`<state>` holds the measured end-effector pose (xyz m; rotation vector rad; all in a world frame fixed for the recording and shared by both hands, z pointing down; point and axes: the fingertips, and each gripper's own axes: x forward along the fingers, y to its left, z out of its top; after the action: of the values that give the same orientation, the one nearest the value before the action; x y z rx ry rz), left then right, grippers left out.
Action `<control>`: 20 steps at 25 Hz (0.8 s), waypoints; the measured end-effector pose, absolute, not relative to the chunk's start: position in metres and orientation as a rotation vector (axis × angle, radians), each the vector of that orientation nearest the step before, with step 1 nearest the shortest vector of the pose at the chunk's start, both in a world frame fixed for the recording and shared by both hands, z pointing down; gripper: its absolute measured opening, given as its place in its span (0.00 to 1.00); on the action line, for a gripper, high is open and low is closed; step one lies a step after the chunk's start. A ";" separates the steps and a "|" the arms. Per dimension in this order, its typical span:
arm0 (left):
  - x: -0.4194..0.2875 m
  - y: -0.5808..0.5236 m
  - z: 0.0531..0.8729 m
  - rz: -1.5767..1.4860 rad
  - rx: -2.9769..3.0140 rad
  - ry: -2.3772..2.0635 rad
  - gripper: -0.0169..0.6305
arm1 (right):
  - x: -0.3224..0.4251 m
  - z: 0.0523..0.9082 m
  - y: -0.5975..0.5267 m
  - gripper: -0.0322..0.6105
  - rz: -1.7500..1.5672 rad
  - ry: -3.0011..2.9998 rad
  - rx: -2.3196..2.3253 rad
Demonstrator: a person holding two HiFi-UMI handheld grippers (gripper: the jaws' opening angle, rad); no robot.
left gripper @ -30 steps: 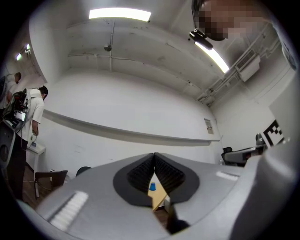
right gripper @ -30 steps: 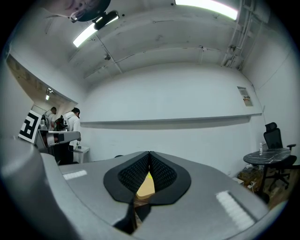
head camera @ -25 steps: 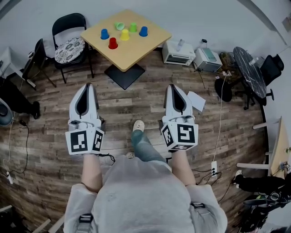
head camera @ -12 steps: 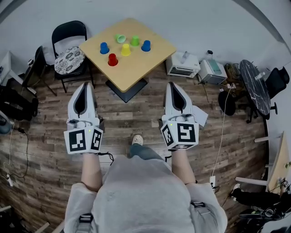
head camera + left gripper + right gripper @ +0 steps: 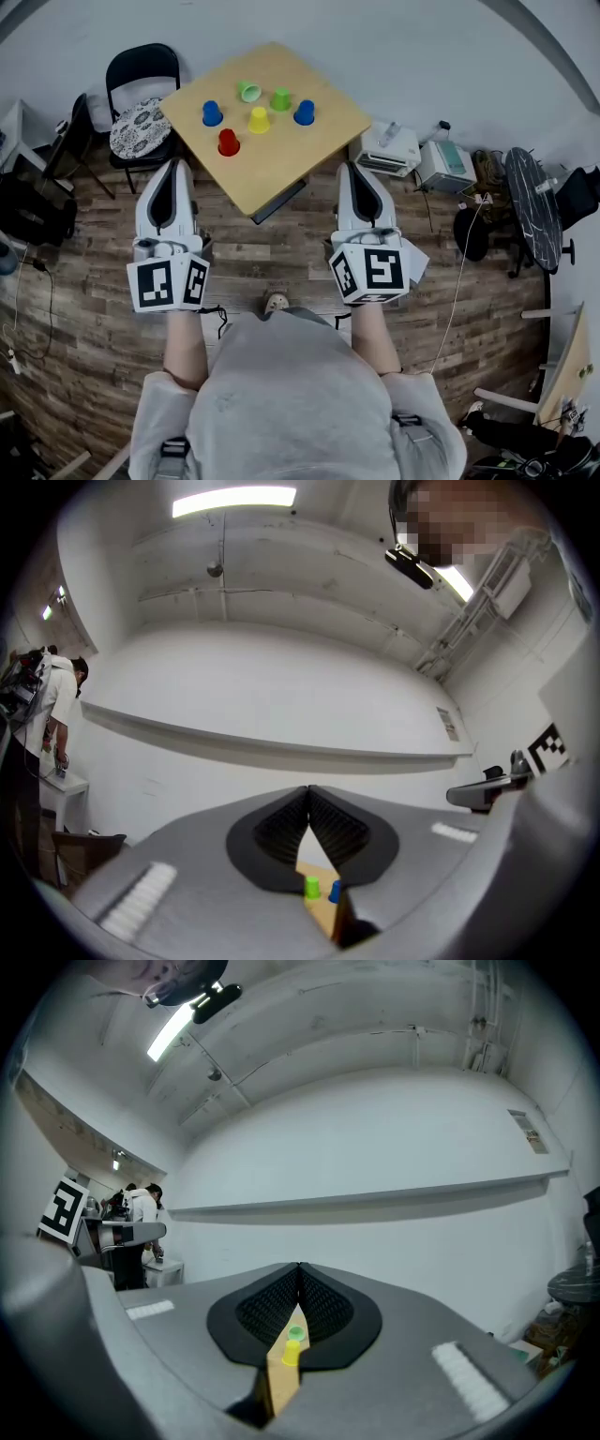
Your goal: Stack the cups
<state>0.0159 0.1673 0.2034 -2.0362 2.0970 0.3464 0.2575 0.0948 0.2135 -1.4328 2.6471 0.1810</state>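
Note:
Six cups stand on the square wooden table (image 5: 281, 155) ahead: two blue cups (image 5: 213, 113) (image 5: 304, 112), a green cup (image 5: 280, 98), a yellow cup (image 5: 259, 120), a red cup (image 5: 228, 142), and a light green cup (image 5: 248, 91) lying on its side. My left gripper (image 5: 174, 162) and right gripper (image 5: 354, 166) are held over the floor, short of the table's near edge, both shut and empty. Through the left gripper's (image 5: 307, 791) shut jaws I see the green cup (image 5: 311, 887) and a blue cup (image 5: 335, 890). The right gripper (image 5: 299, 1267) frames the yellow cup (image 5: 291, 1354).
A black folding chair (image 5: 141, 127) with a patterned cushion stands left of the table. White machines (image 5: 386, 148) (image 5: 447, 164) sit on the floor to the right, with a round dark table (image 5: 534, 192) and cables beyond. A person (image 5: 52, 714) stands far off at the left.
The table and cups have come closer and lower in the head view as the person stepped forward. Both grippers stay shut, now nearly reaching the table's edge.

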 end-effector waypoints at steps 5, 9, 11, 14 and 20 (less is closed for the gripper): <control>0.016 0.147 0.211 0.318 -2.035 2.119 0.12 | 0.250 0.223 0.069 0.05 0.130 2.666 -1.396; 0.006 0.135 0.217 0.300 -2.033 2.145 0.12 | 0.239 0.228 0.055 0.05 0.110 2.686 -1.382; -0.001 0.127 0.219 0.298 -2.032 2.151 0.12 | 0.233 0.231 0.046 0.05 0.095 2.687 -1.381; -0.011 0.112 0.222 0.299 -2.042 2.144 0.12 | 0.224 0.234 0.032 0.05 0.085 2.683 -1.395; -0.046 0.067 0.224 0.308 -2.079 2.121 0.12 | 0.190 0.235 -0.007 0.05 0.086 2.676 -1.437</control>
<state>-0.0464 0.0672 0.2238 -2.0794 2.1214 0.3075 0.1899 -0.0069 0.2351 -1.4374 2.6756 0.0861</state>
